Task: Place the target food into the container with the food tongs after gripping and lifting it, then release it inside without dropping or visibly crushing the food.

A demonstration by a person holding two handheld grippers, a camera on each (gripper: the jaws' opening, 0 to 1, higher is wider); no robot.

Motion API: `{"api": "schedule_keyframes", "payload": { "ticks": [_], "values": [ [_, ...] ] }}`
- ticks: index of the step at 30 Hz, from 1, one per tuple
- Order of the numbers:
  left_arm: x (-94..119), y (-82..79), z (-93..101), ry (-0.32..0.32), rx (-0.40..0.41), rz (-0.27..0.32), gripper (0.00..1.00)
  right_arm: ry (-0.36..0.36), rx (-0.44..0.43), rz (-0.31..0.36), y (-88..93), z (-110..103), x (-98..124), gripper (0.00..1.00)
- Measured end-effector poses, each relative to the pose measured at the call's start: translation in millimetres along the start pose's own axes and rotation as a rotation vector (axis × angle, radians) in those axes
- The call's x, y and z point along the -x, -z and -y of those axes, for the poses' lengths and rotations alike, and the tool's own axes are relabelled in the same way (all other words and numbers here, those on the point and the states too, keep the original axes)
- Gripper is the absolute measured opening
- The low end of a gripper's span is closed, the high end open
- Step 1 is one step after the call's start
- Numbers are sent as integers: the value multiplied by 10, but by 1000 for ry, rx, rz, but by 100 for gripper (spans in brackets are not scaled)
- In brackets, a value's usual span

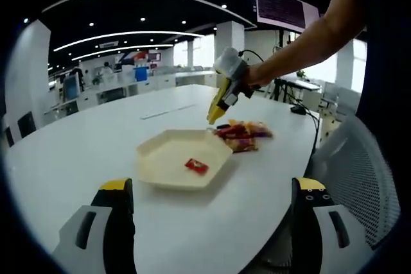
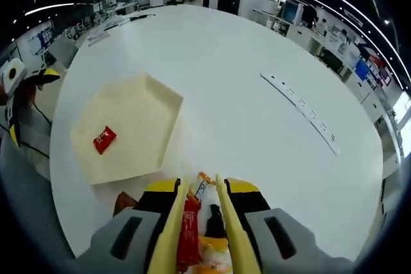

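Red snack packet (image 2: 104, 139), label unreadable, alone in cream tray (image 2: 151, 104).

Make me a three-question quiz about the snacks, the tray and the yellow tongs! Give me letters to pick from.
1. Where is the pile of snack packets?
A. on the table beside the tray
B. inside the tray
C. on a chair

2. How many packets lie in the tray?
A. none
B. one
C. four

3. Where are the yellow tongs?
A. lying in the tray
B. flat on the table
C. over the pile

Answers: 1 A, the pile sits beyond the tray's rim; 2 B, a single red packet lies inside; 3 C, the right gripper points them down at the pile.
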State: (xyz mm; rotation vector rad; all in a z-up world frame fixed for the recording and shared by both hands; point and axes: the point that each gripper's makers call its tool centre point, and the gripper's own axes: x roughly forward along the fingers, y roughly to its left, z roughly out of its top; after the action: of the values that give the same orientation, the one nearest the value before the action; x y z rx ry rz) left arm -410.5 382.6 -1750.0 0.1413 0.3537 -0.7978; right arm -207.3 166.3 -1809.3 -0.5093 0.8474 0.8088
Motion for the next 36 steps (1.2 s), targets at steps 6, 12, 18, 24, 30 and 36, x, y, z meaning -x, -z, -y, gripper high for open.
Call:
{"api": "schedule_keyframes", "payload": {
  "ticks": [6,12,18,24,30,36],
  "values": [
    [4,-11,-12,-7,-1,6,99,7,-38,-30,54,-3,-78,26],
    [1,-9,-16,-9,-1,1,99,8,-68,-50,100,-6,-143,26],
    [-1,-4,-10,-5,-5,-3,99,18,-132,-50,139,11,-164,27],
    [-7,10,2,0,-8,-10,99,11,-143,-54,138,-8,-190,27],
    [-11,26,12,5,-10,-17,99,8,-104,-74,150,-68,-257,25],
    [-9,31,10,3,-7,-18,99,35,-22,-88,134,-82,-255,19]
  ]
}}
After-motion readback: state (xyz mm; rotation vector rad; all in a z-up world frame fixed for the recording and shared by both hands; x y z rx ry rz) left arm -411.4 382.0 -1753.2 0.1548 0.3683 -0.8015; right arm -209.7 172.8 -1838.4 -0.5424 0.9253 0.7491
